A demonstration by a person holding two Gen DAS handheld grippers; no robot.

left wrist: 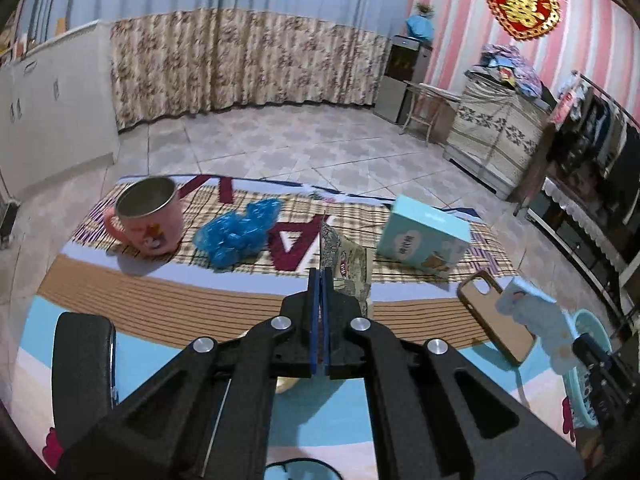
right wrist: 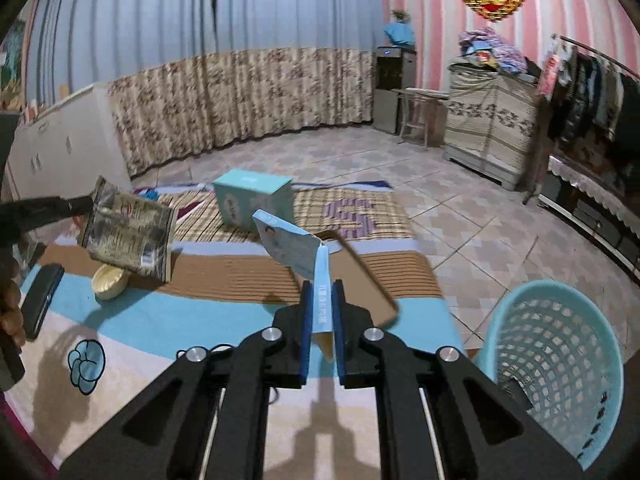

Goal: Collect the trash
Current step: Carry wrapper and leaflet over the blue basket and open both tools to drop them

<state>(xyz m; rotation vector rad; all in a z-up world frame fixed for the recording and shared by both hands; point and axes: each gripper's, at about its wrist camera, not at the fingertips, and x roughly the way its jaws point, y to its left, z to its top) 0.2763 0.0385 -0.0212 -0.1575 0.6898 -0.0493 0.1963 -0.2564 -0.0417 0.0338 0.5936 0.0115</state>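
Left wrist view, L to R: pink mug (left wrist: pixel 146 220) near mat's (left wrist: pixel 120 300) far-left corner; blue plastic bag (left wrist: pixel 236 234) beside it; left gripper (left wrist: pixel 321 276) w/ fingers shut on snack wrapper (left wrist: pixel 348 272), lifted off mat; teal box (left wrist: pixel 422 236) toward far-right edge; phone case (left wrist: pixel 496 312) by right edge. Right wrist view: right gripper (right wrist: pixel 322 300) w/ fingers clamped on flattened light-blue carton (right wrist: pixel 292 248), held above mat; teal basket (right wrist: pixel 560 360) on floor (right wrist: pixel 460 216) past mat's right edge.
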